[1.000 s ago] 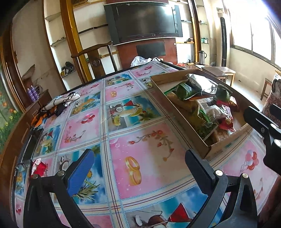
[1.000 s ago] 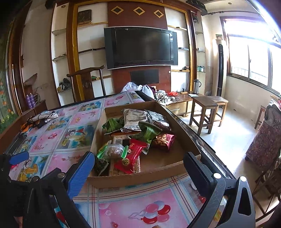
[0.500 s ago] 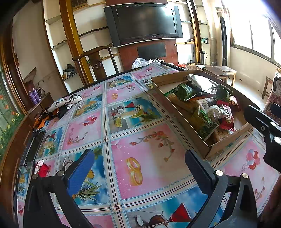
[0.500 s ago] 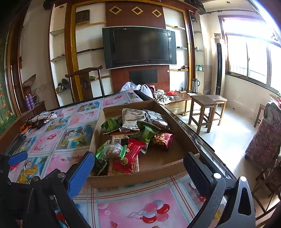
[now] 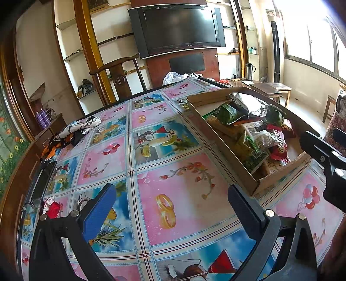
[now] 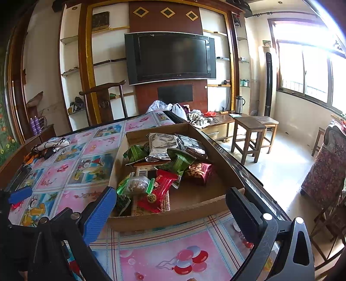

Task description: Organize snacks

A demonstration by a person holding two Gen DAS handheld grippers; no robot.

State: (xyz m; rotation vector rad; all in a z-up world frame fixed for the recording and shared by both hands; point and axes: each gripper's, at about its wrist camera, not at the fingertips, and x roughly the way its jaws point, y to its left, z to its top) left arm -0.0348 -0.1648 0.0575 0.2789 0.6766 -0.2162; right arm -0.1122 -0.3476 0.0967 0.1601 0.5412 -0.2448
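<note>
In the cardboard box (image 6: 194, 194), the lower packets (image 6: 149, 173) lie half hidden under the silver bag (image 6: 162, 144); their labels are too small.

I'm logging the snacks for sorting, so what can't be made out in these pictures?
- Packet print: too small, both views.
- Lower packets in the cardboard tray: buried under the red packet and silver bag, right wrist view.
- Tray's near right corner: behind the right gripper's fingers.

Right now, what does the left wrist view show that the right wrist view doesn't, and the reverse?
Only the left wrist view shows the gold-rings tile under the open left gripper. Only the right wrist view shows the wall clock, the balloon tile's full picture and the open right gripper facing the box. Both show the cardboard box, red snack packet and television.
</note>
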